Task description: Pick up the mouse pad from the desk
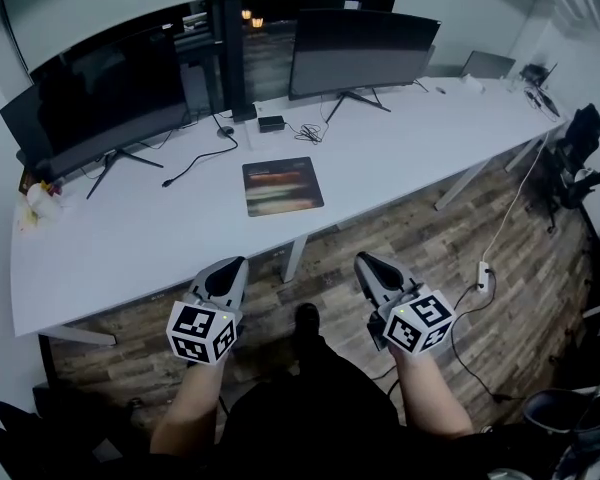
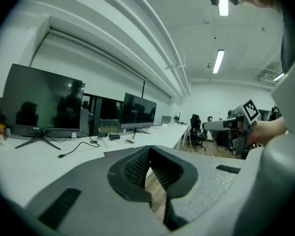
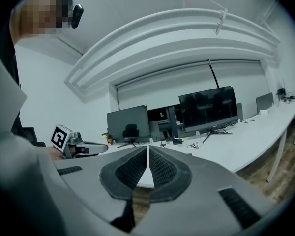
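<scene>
The mouse pad [image 1: 282,186] lay flat mid-frame on the white desk [image 1: 160,238], untouched. Lower in the frame, well short of it, the left gripper [image 1: 236,264] and right gripper [image 1: 365,260] had their jaws closed on nothing. This looked like the approach step. The next move would call for opening one gripper at the pad's edge.
</scene>
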Demonstrator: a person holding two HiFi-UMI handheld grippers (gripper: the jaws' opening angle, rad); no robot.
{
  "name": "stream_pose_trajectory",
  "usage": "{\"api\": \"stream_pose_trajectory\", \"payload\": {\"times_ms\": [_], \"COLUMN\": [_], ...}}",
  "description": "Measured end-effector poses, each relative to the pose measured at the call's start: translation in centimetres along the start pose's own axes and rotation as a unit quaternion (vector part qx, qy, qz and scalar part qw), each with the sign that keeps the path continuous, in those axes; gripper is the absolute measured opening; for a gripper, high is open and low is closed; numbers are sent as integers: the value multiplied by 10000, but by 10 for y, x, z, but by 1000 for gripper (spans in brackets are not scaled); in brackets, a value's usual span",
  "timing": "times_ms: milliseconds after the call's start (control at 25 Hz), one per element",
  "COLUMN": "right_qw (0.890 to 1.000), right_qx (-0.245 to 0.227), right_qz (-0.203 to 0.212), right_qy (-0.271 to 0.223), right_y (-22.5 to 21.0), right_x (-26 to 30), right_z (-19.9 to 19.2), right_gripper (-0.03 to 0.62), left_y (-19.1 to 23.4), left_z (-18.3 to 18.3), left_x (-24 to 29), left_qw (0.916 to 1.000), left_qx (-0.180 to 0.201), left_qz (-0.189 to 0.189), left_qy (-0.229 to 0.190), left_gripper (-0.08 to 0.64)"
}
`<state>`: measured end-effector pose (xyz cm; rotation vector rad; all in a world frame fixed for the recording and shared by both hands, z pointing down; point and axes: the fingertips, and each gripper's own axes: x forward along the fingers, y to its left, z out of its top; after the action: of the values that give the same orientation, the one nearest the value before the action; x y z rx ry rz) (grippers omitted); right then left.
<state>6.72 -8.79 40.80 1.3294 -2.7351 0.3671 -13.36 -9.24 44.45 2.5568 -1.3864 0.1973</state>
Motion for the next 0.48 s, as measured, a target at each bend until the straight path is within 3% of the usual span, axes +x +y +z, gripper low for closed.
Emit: {"api": "stream_pose_trajectory", "payload": {"times_ms": [480], "right_qw": [9982], "right_qx": [196], "right_qz": [443], "right_qy": [342], "right_y": [-95], "right_x": [107], "right_z": [4], "right_gripper": [35], "left_y": [54], "left_z": [17], "left_x": [114], "left_qw": [9989], "left_qx": [-70], "left_qz": [292], "left_qy": [349], "left_gripper": [8]}}
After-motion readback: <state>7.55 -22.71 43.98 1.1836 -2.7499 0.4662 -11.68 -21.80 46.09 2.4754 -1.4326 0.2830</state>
